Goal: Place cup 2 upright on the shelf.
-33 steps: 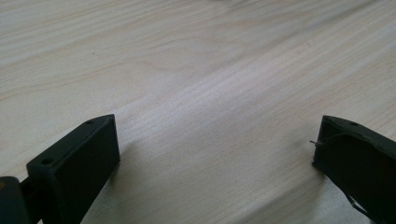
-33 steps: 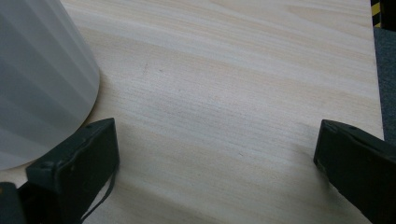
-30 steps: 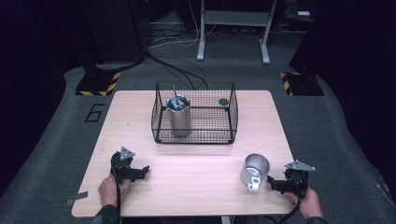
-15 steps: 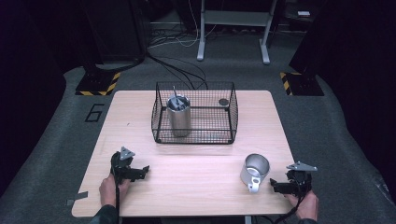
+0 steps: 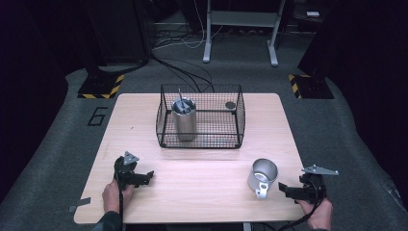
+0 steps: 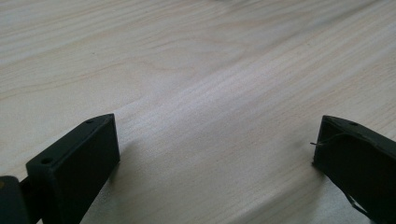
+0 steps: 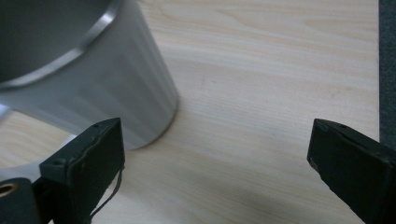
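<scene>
A silver metal mug (image 5: pixel 262 175) with a handle stands upright on the wooden table (image 5: pixel 202 192) at the front right. My right gripper (image 5: pixel 284 189) lies just right of it, open, jaws apart with nothing between them; in the right gripper view the mug (image 7: pixel 84 70) rises at the upper left beyond the jaws (image 7: pixel 215 158). My left gripper (image 5: pixel 146 175) rests at the front left, open over bare wood (image 6: pixel 215 154). A black wire basket (image 5: pixel 238 120) at the table's middle back holds a tall steel tumbler (image 5: pixel 184 120) with a utensil in it and a small dark round thing (image 5: pixel 231 104).
Black stands with yellow-striped bases (image 5: pixel 101 85) and cables (image 5: pixel 183 62) lie on the dark floor behind the table. A metal frame's legs (image 5: pixel 240 43) stand farther back. The table's right edge (image 7: pixel 377 70) is close to my right gripper.
My right gripper has drawn back to the right and toward the front edge, away from the mug. The mug and my left gripper have stayed put.
</scene>
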Motion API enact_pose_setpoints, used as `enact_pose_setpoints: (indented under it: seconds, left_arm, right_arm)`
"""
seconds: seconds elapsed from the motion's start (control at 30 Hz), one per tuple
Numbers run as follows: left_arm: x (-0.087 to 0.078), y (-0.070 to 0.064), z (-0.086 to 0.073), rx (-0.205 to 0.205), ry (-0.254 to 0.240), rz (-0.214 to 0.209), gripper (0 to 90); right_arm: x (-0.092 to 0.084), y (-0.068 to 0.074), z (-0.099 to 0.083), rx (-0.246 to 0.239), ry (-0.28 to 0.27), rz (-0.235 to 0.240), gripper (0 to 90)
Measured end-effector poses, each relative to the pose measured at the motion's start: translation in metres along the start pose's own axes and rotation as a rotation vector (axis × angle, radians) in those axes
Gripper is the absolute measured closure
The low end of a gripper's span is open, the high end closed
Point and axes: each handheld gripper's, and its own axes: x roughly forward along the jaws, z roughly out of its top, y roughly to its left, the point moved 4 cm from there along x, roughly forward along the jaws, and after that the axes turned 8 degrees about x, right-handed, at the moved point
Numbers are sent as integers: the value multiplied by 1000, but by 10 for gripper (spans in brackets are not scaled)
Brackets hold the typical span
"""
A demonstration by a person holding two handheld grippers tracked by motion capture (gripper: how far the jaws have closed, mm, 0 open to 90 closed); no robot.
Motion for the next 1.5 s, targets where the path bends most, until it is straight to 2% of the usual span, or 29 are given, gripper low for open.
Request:
enact_pose_setpoints:
  seconds: [0.13, 0.2, 0.27, 0.4, 0.7, 0.83, 1.0, 1.13, 1.17, 1.5]
  left_arm:
    - [0, 0, 0, -2, -1, 0, 2]
    - [0, 0, 0, -1, -1, 0, 2]
    - [0, 0, 0, -1, -1, -1, 2]
    - [0, 0, 0, -2, -1, -1, 2]
    - [0, 0, 0, -2, -2, 0, 2]
    - [1, 0, 0, -3, -7, 2, 2]
    - [1, -1, 0, -17, -8, -2, 2]
    - [1, -1, 0, -17, -9, -2, 2]
    - [0, 0, 0, 6, 8, -6, 2]
    - [0, 0, 0, -6, -1, -4, 2]
  right_arm:
    - [-12, 15, 6, -23, -16, 26, 27]
    - [-20, 27, 12, -35, -29, 43, 21]
    - [-22, 30, 13, -39, -35, 46, 19]
    - [-29, 43, 18, -39, -68, 54, 3]
    - [-26, 71, 26, -76, -71, 62, 10]
    - [-17, 76, 29, -83, -59, 52, 14]
    - [-8, 79, 32, -70, -45, 44, 12]
    - [-2, 82, 33, -77, -34, 31, 16]
    - [0, 83, 34, -72, -32, 28, 17]
    - [13, 85, 35, -89, -20, 2, 30]
